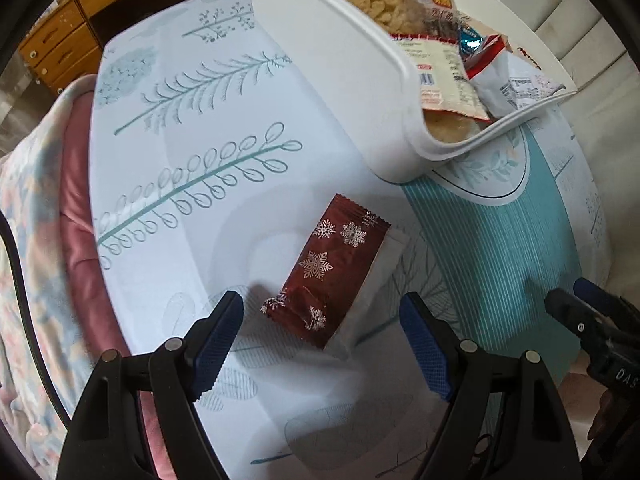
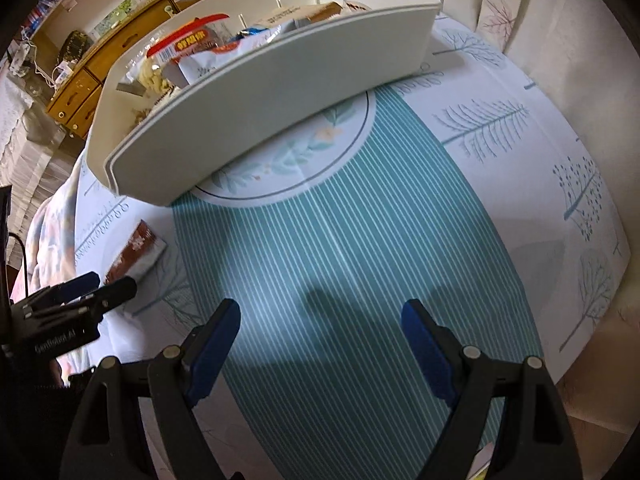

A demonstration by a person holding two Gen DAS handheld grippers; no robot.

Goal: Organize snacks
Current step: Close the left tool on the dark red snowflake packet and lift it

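Note:
A dark red snack packet [image 1: 332, 276] with silver snowflakes lies flat on the patterned tablecloth, with a white packet edge showing under its right side. My left gripper [image 1: 322, 312] hangs open just above its near end, one blue pad on either side. The same packet [image 2: 134, 254] shows at the left of the right wrist view, with the left gripper [image 2: 96, 286] over it. A white bin [image 1: 348, 80] holds several snack bags behind it. My right gripper [image 2: 320, 320] is open over the teal striped band, nothing between its fingers. Its tip [image 1: 576, 300] shows at the right edge of the left wrist view.
The bin [image 2: 280, 92] sits on the round motif of the tablecloth [image 2: 480, 160]. A pink and floral blanket [image 1: 48, 208] lies off the table's left edge. Wooden drawers [image 1: 72, 40] stand behind. Cream cushions [image 2: 560, 40] border the right side.

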